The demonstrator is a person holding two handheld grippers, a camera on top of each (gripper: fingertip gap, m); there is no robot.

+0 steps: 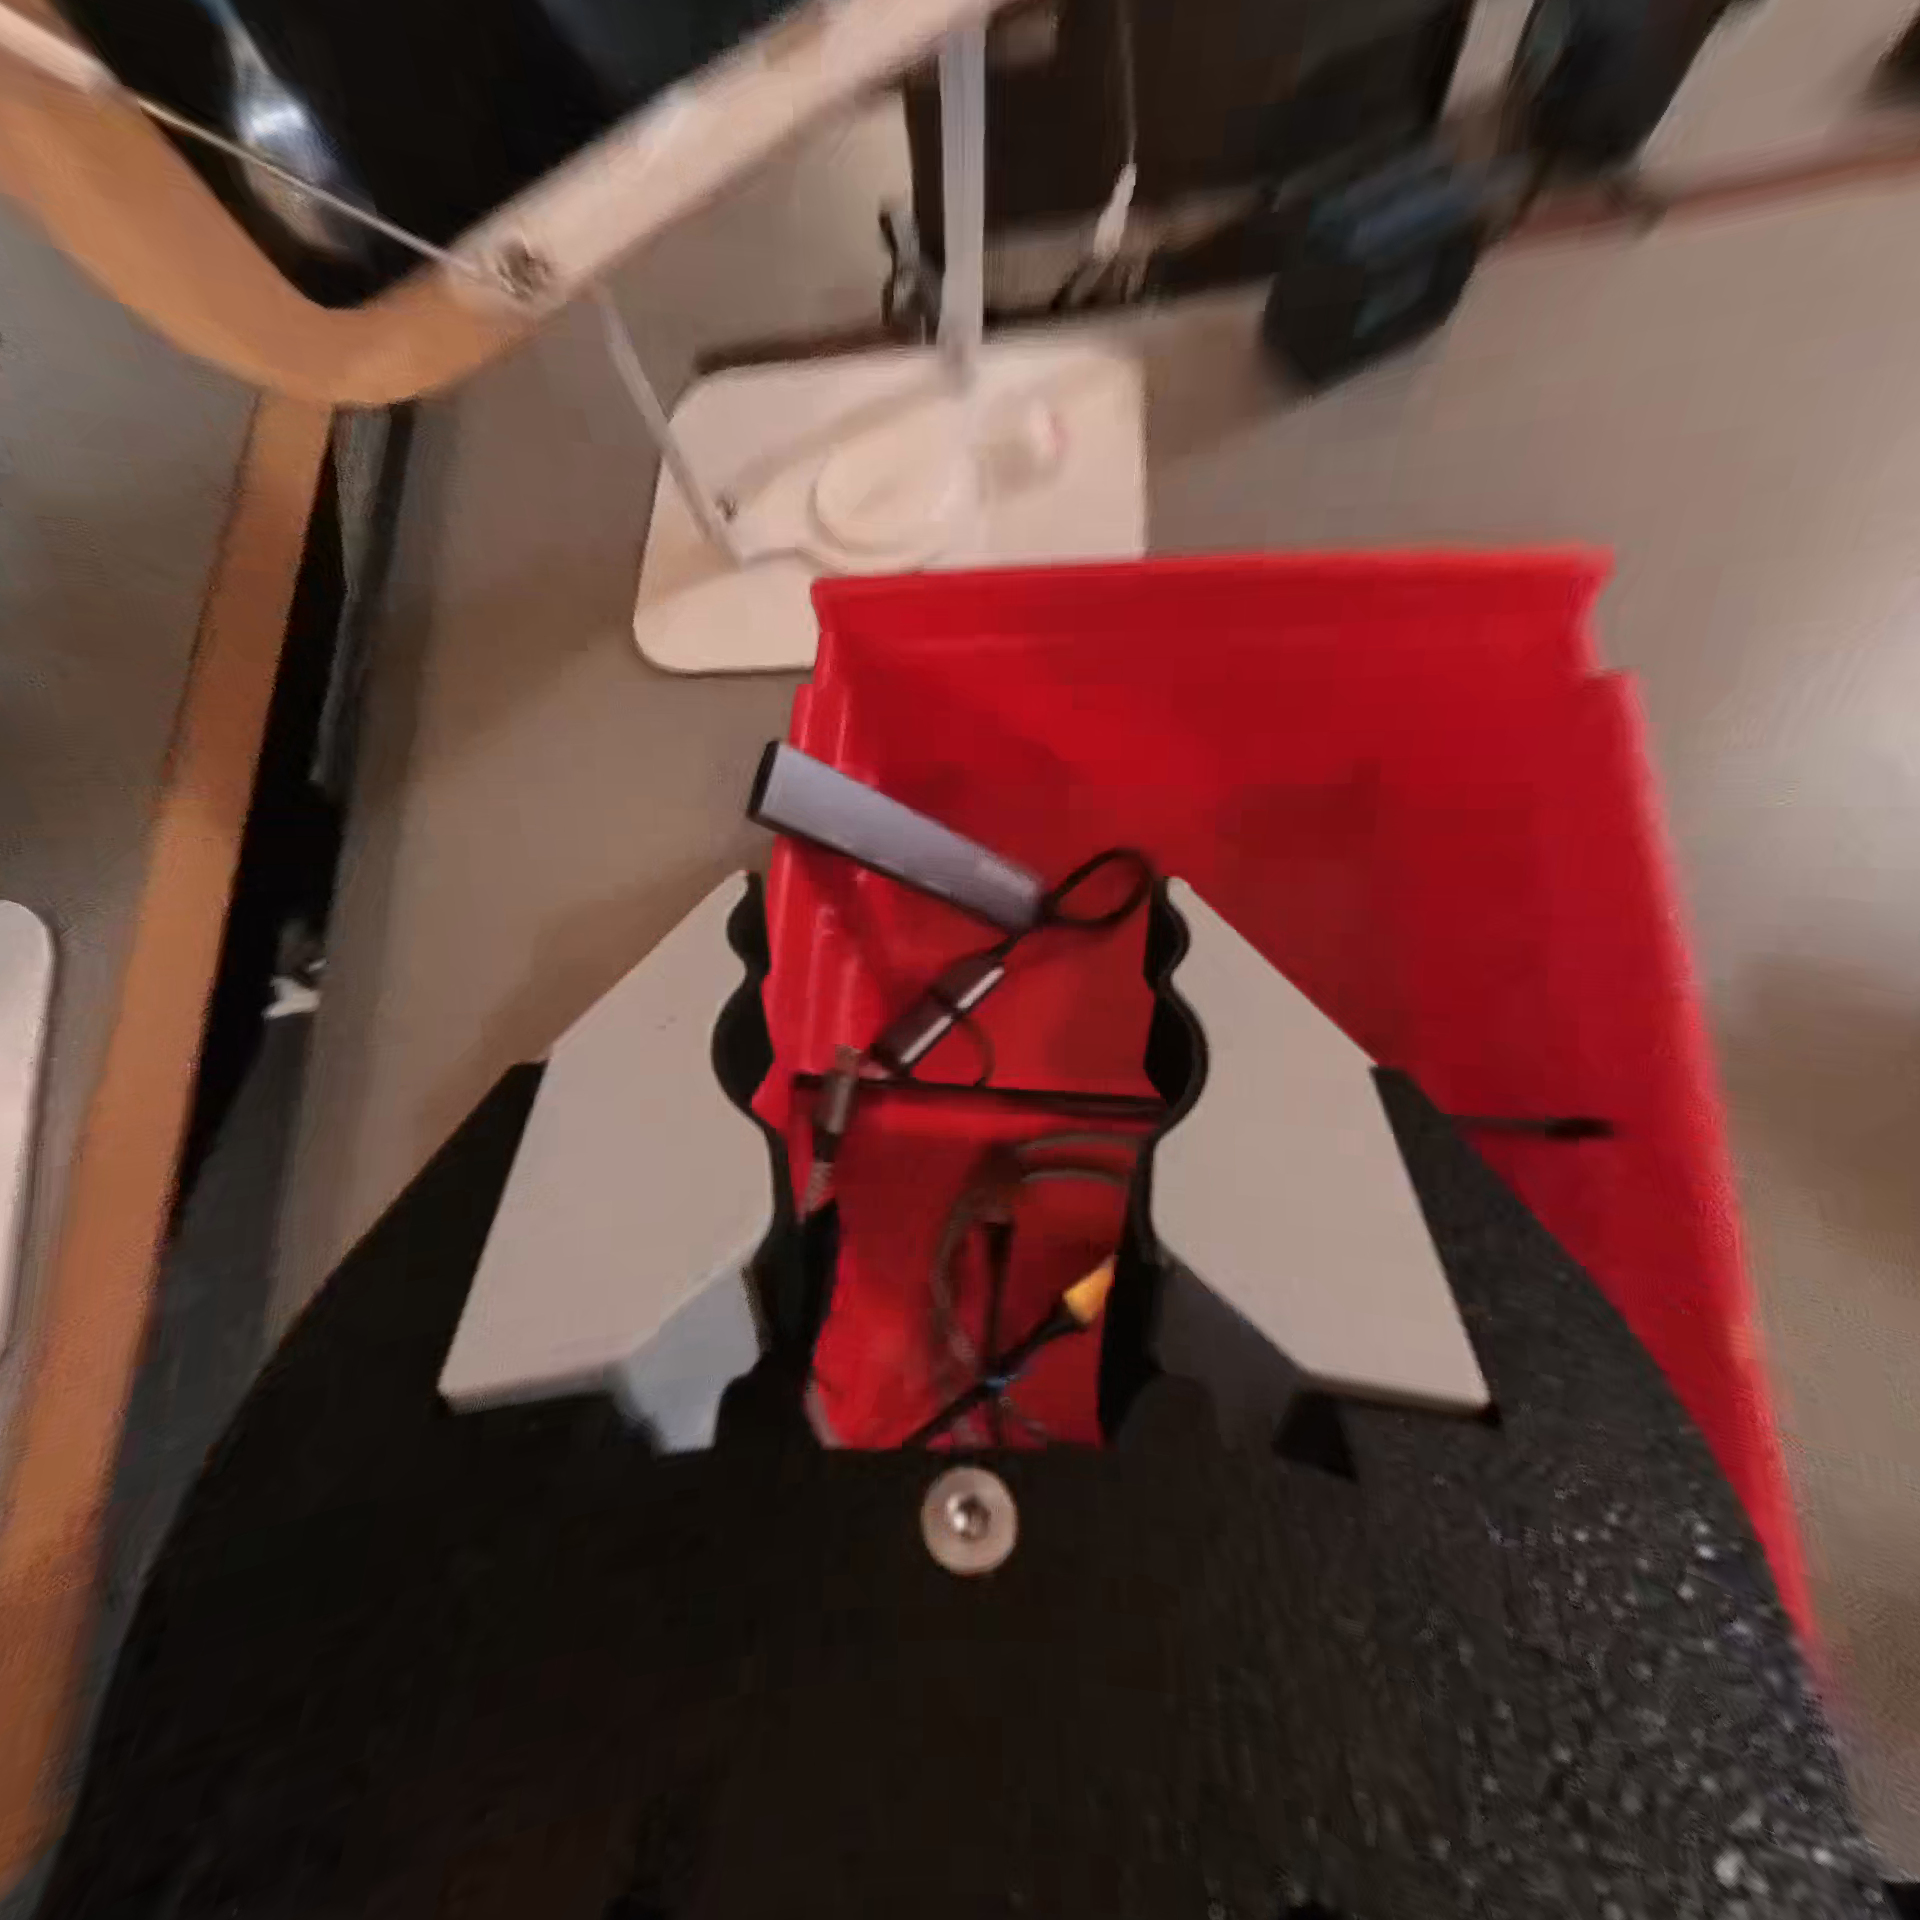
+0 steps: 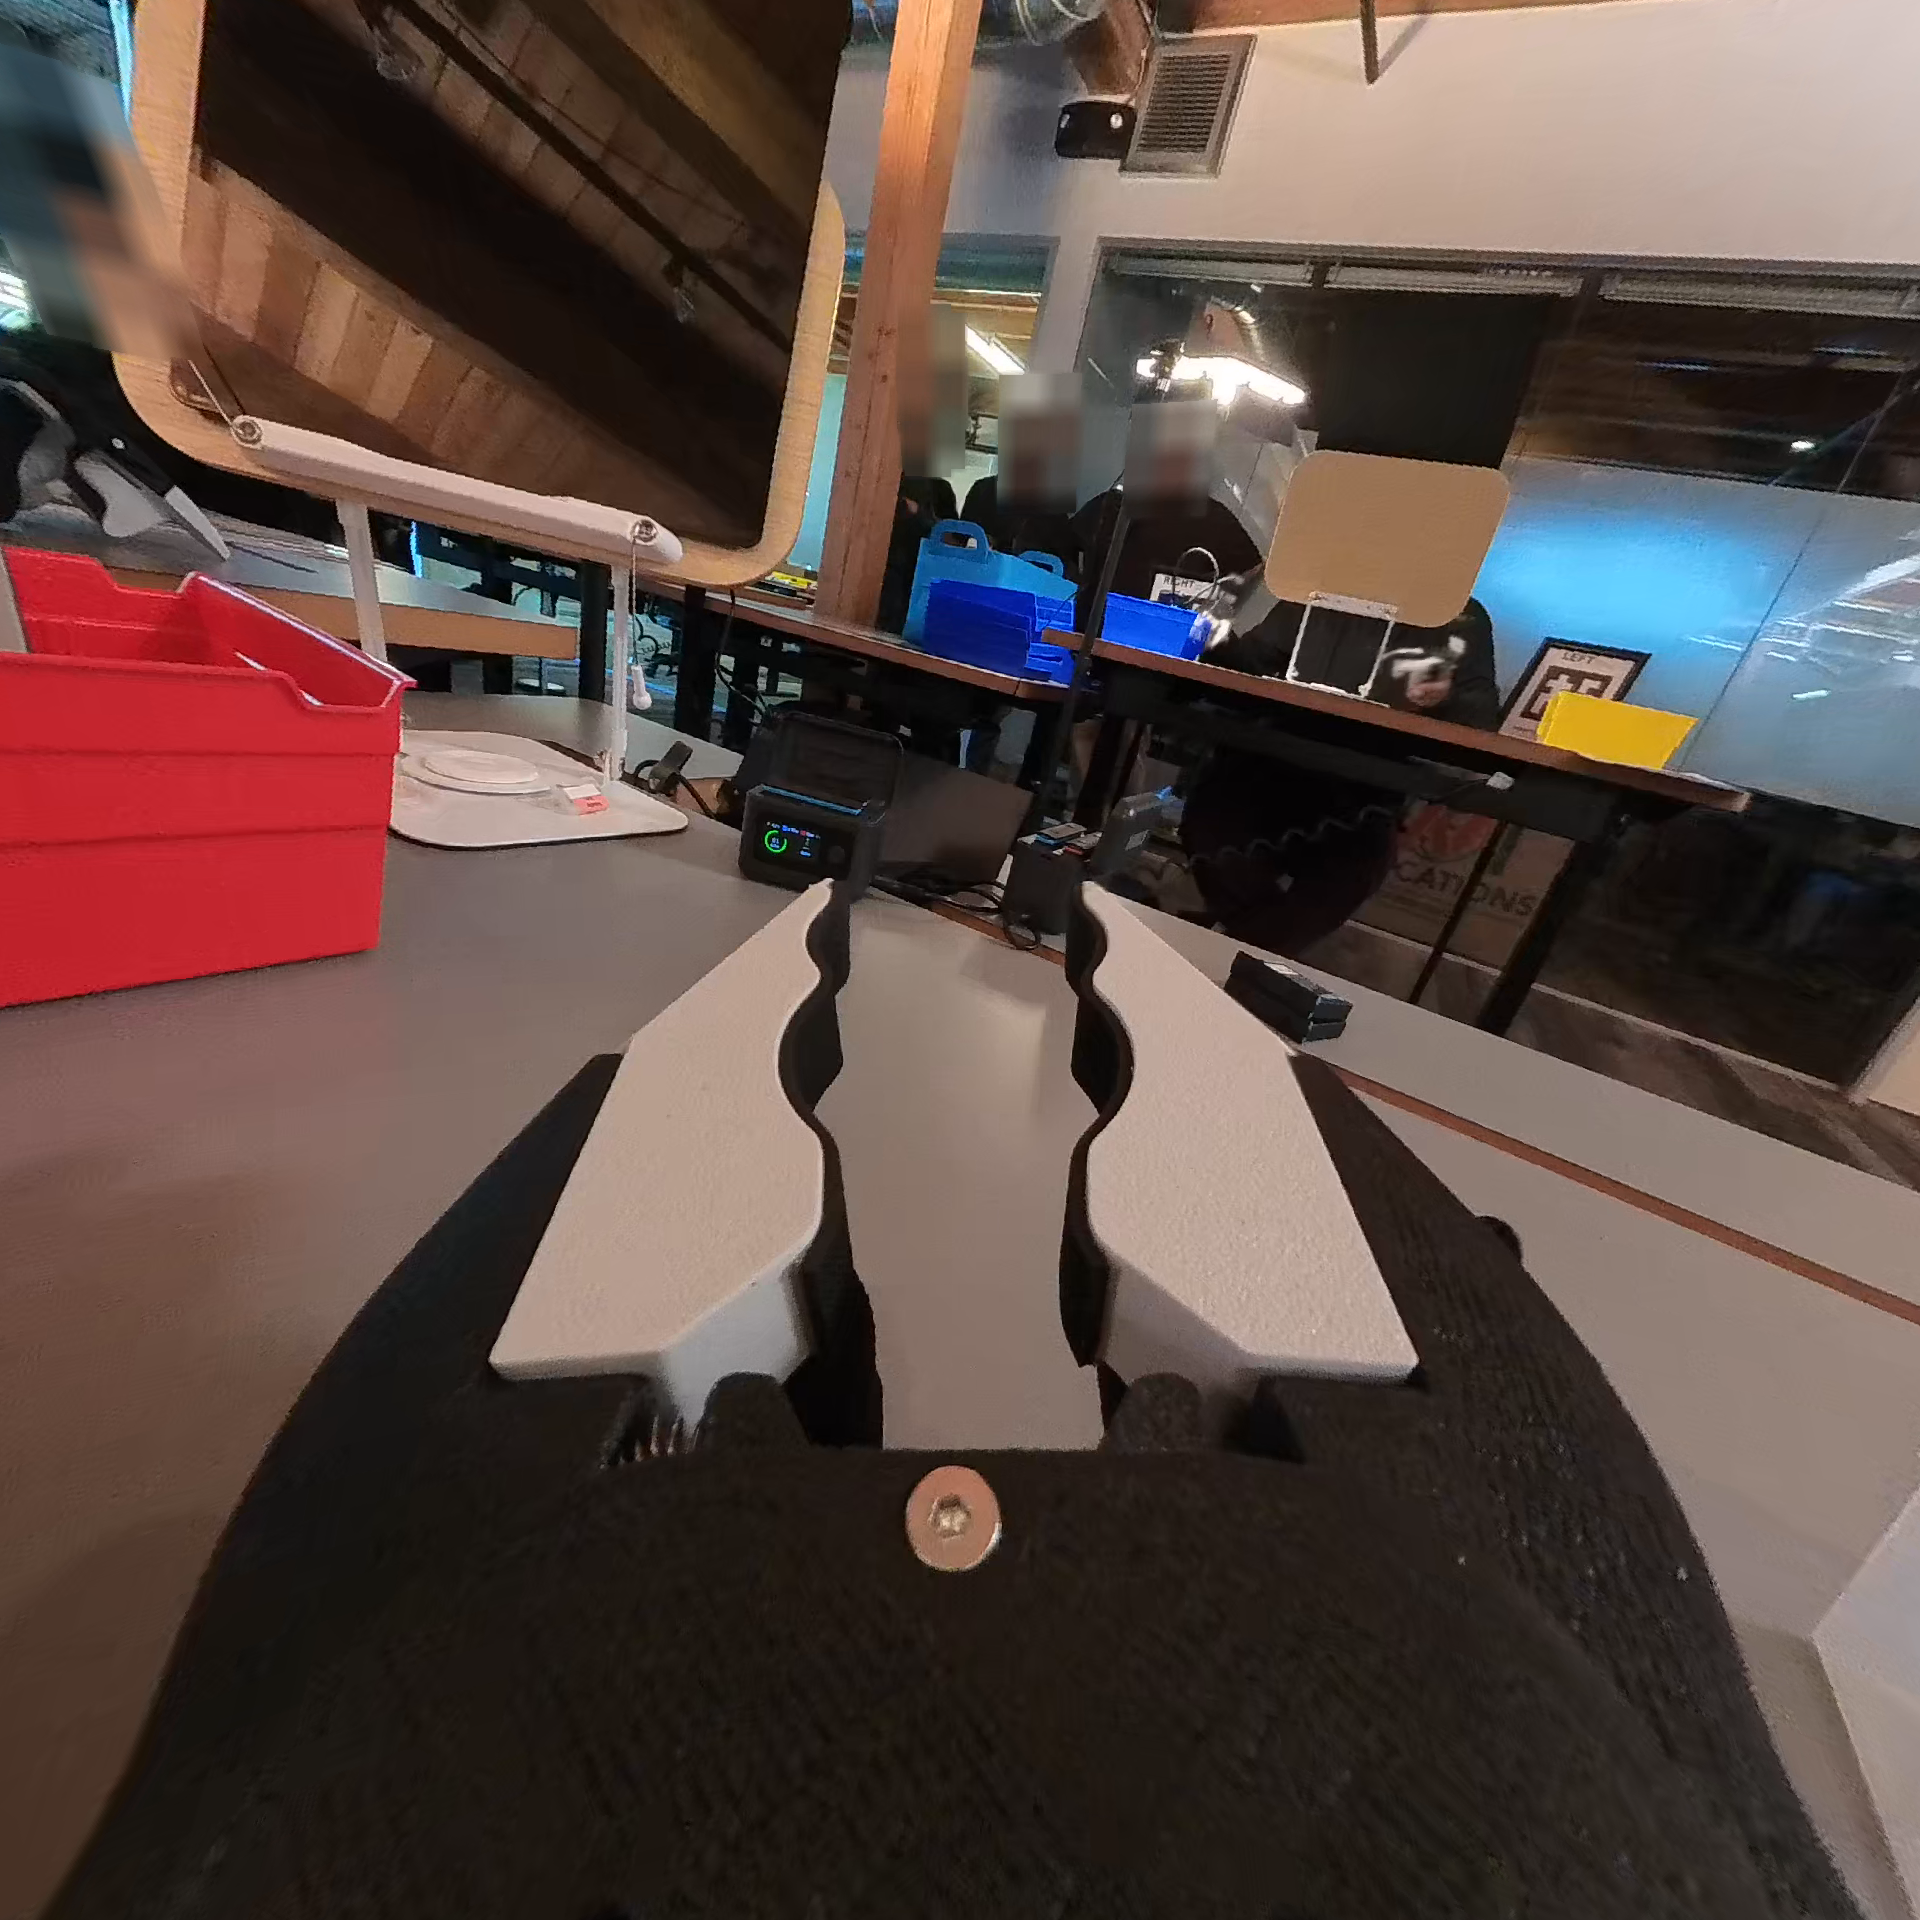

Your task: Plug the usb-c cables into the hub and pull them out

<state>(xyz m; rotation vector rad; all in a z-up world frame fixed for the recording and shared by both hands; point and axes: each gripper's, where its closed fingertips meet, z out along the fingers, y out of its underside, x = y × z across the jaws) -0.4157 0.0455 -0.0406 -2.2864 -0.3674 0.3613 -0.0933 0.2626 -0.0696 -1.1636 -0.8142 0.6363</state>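
In the left wrist view a red bin (image 1: 1351, 831) stands on the grey table. A grey USB hub (image 1: 894, 831) leans on the bin's left wall, with its thin black lead looping behind it. Dark cables with metal plugs (image 1: 935, 1013) and a yellow-tipped cable (image 1: 1086, 1299) lie tangled on the bin floor. My left gripper (image 1: 956, 894) hovers open above the bin, over the cables, and holds nothing. My right gripper (image 2: 956, 904) is open and empty, low over bare table to the right of the red bin (image 2: 197, 831).
A white lamp base (image 1: 894, 499) stands behind the bin; it also shows in the right wrist view (image 2: 530, 790). A small black device with a lit screen (image 2: 805, 831), dark battery blocks (image 2: 1288, 997) and cables lie near the table's far edge. People stand at other tables beyond. Some 40 centimeters of space lies between my two pairs of fingers. To the grey USB hub (image 1: 894, 831): left tips about 7 centimeters, right tips about 40 centimeters.
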